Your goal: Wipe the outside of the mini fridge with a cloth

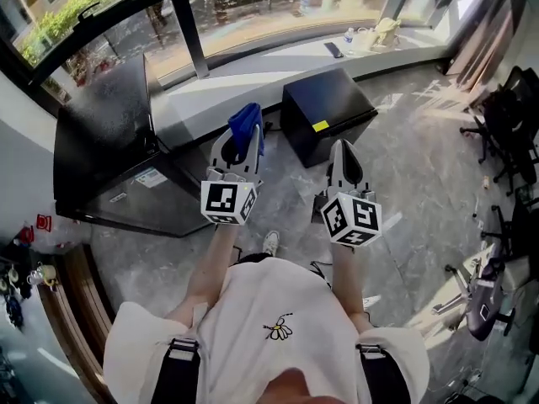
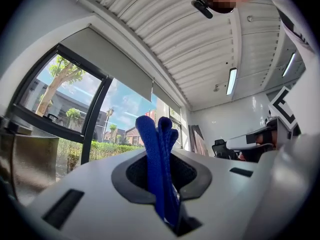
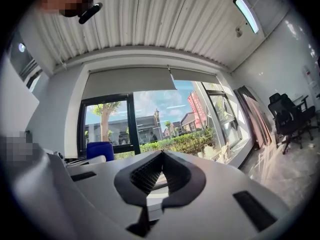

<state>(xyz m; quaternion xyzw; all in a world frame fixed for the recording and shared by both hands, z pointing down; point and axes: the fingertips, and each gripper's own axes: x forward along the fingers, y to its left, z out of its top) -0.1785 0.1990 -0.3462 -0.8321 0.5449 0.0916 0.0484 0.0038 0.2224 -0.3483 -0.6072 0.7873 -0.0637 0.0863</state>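
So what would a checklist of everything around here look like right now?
Surface: grey stone-look floor.
Job's things: blue cloth; small black box and larger dark cabinet, either could be the fridge.
Clutter: bottle and bags on the window ledge.
Grippers: left tongs shut on the cloth; right tongs shut, empty.
Cables: nothing seen.
Surroundings: large windows, office chairs.
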